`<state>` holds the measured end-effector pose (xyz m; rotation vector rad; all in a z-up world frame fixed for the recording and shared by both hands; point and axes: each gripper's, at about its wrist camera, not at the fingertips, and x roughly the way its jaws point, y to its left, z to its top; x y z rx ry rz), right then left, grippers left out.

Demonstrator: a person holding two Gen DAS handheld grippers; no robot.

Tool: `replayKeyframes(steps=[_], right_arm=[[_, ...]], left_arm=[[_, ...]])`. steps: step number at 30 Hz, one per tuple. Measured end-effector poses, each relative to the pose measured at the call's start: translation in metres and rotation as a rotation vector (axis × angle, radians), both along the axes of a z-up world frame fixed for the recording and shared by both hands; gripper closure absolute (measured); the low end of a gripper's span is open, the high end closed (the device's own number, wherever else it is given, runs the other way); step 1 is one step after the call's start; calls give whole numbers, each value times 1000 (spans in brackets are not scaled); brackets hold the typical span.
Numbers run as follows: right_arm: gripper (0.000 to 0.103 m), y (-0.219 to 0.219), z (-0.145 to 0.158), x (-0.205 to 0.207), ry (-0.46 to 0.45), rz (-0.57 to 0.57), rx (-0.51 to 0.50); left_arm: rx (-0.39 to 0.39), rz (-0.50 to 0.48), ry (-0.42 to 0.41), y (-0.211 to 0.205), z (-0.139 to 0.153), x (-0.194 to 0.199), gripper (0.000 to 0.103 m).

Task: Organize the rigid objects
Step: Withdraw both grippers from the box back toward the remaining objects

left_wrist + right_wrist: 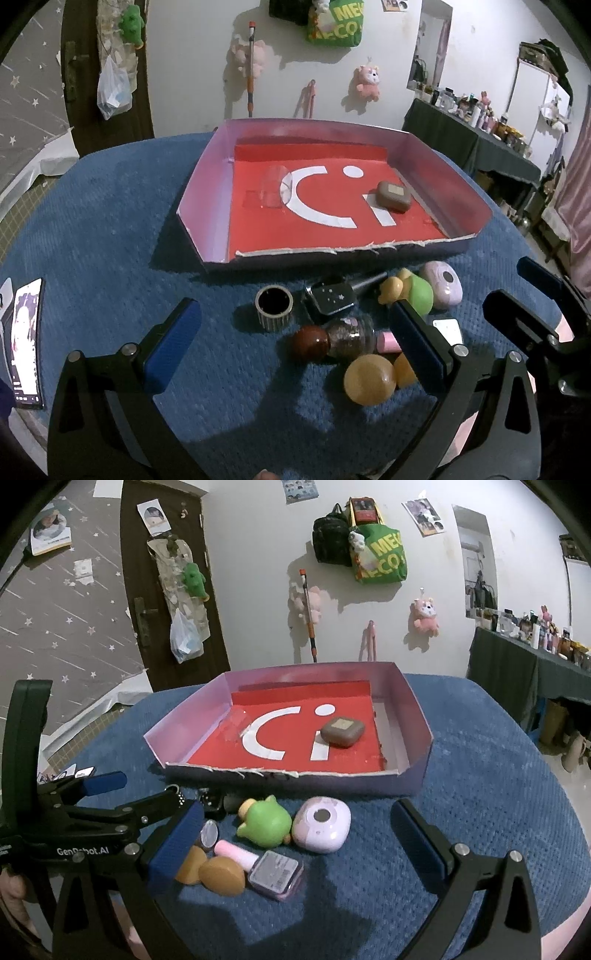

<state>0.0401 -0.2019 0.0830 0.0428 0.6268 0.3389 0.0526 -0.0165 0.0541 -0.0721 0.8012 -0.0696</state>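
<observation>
A shallow cardboard box (207, 177) (417, 716) with a red floor holds a brown rounded case (393, 195) (342, 731) and a clear plastic piece (273, 186). In front of it lies a cluster: a ribbed dark cup (274, 308), a black starred box (330, 299), a brown ball (311, 342), a glass jar (347, 334), a yellow ball (369, 379), a green frog toy (419, 293) (264, 821), a lilac case (442, 283) (320, 829), a pink tube (236, 853) and a square compact (274, 874). My left gripper (295, 347) is open over the cluster. My right gripper (295, 845) is open too, empty.
A phone (26, 343) lies at the table's left edge on the blue cloth (110, 229). My right gripper's dark frame (532, 325) shows at the right of the left wrist view. Plush toys and bags hang on the wall; a cluttered shelf stands at the far right.
</observation>
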Motion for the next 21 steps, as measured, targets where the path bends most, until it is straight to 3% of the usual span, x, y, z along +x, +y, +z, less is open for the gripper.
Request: replayKeyframes(steps=[21], right_arm=[[0, -3, -26, -13, 65, -15, -17]], left_arm=[[-26, -16, 51, 0, -25, -13, 0]])
